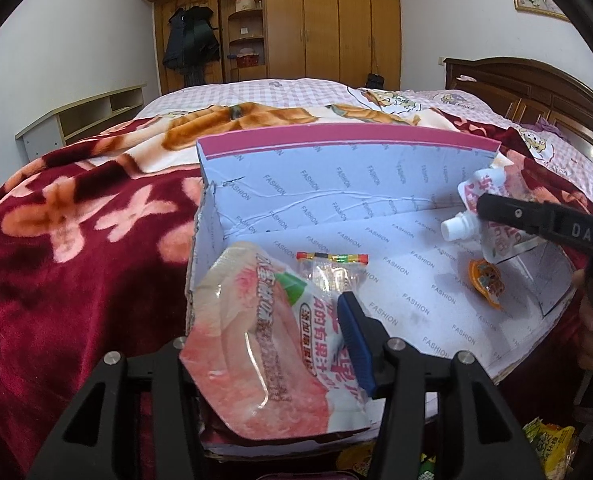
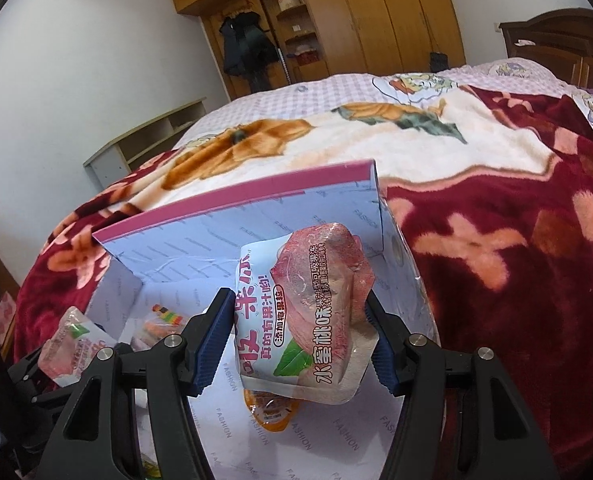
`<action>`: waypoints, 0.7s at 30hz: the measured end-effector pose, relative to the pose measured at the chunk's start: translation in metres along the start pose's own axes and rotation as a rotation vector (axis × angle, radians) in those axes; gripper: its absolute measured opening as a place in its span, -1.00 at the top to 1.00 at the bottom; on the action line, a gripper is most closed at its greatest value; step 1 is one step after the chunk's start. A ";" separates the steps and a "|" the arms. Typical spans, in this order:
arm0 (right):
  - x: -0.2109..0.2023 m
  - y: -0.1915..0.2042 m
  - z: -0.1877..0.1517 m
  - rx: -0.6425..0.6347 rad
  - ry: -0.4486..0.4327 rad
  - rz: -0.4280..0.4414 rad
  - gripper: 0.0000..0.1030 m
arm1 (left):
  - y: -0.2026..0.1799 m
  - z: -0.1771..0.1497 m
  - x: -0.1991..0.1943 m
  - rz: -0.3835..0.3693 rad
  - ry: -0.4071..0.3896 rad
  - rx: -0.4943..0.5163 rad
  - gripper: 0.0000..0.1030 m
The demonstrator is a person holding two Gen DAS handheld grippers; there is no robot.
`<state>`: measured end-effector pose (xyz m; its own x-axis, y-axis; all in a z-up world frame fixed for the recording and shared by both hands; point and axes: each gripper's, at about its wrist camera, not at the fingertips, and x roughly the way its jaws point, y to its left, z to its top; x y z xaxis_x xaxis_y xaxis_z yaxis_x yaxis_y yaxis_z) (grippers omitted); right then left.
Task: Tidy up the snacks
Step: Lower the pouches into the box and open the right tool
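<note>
Each hand brings a peach jelly pouch over the open cardboard box [image 1: 376, 216] on the bed. The right gripper [image 2: 300, 340] has its fingers closed on one pouch [image 2: 316, 312] above the orange jelly cup [image 2: 270, 412], and the left gripper [image 1: 280, 344] holds another pouch [image 1: 264, 344] at the near-left corner. I think the right should lower its pouch onto bare floor beside the cup, then open only when it rests.

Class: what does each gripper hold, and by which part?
Each holds a peach jelly pouch: the left gripper one pouch by its body; the right gripper another across its sides.

"FASHION" across box lining [image 1: 336, 216]
</note>
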<state>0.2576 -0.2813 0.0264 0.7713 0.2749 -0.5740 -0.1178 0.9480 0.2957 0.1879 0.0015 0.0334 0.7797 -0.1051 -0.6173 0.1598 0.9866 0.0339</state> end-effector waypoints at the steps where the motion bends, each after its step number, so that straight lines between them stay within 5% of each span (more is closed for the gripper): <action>1: 0.000 0.000 0.000 -0.001 0.000 0.000 -0.23 | 0.000 0.000 0.001 0.001 0.000 0.001 -0.05; 10: 0.000 0.000 0.000 0.005 0.004 -0.006 -0.25 | -0.001 0.001 0.001 0.001 -0.002 0.008 -0.05; 16: -0.003 -0.003 0.001 0.027 -0.001 0.005 -0.45 | -0.002 0.000 -0.001 -0.002 -0.007 0.014 -0.06; 21: -0.010 -0.003 0.003 0.026 -0.010 0.012 -0.45 | -0.007 -0.001 -0.002 -0.007 0.001 0.041 -0.28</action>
<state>0.2520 -0.2869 0.0335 0.7760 0.2848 -0.5628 -0.1113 0.9401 0.3223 0.1840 -0.0054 0.0337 0.7778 -0.1121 -0.6185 0.1902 0.9798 0.0616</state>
